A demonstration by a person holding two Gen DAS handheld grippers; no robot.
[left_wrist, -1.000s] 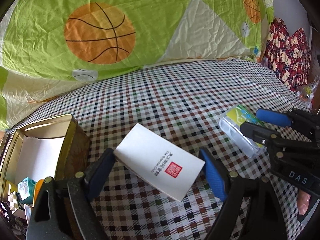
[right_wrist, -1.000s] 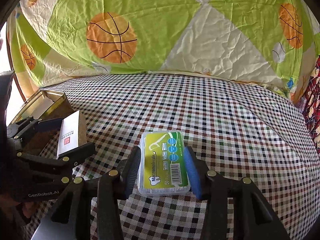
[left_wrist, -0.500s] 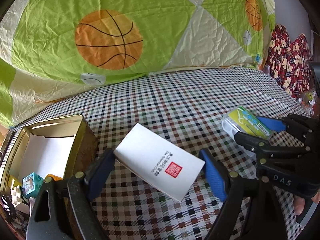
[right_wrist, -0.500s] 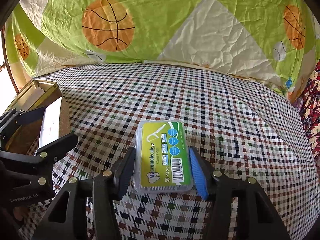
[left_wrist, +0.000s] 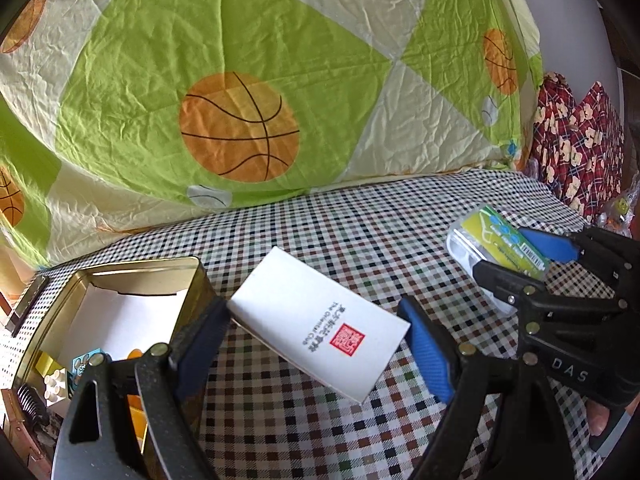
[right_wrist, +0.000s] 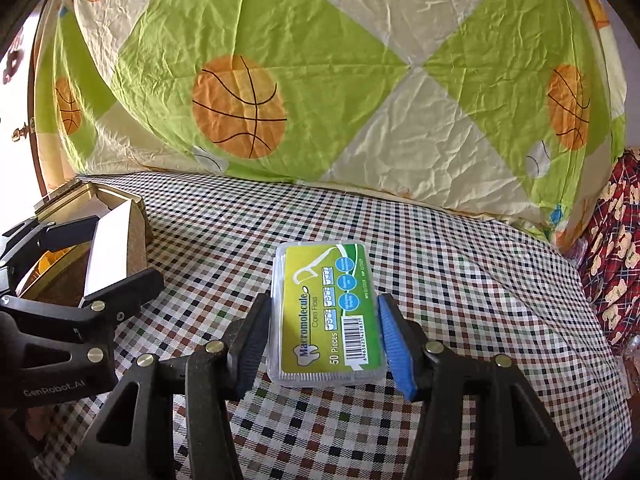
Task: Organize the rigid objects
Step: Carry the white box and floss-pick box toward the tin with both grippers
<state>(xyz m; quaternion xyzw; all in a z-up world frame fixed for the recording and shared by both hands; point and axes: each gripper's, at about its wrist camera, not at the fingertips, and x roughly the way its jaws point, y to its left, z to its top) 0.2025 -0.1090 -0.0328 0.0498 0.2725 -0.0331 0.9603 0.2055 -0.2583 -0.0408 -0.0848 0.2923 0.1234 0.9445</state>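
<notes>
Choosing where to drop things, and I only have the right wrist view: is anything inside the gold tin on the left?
Observer: Yes. The left wrist view looks into the open gold tin: a white building block and a teal cube lie at its near end.
Operator: And the far end?
Observer: Only a white liner shows there.
Operator: I see the white box edge-on. Any marking?
Observer: The white box, gripped by the left tool, carries a red square seal on its top face.

Black claw point(right_wrist: 320, 344), blue pads point(right_wrist: 394, 344), brass screws.
</notes>
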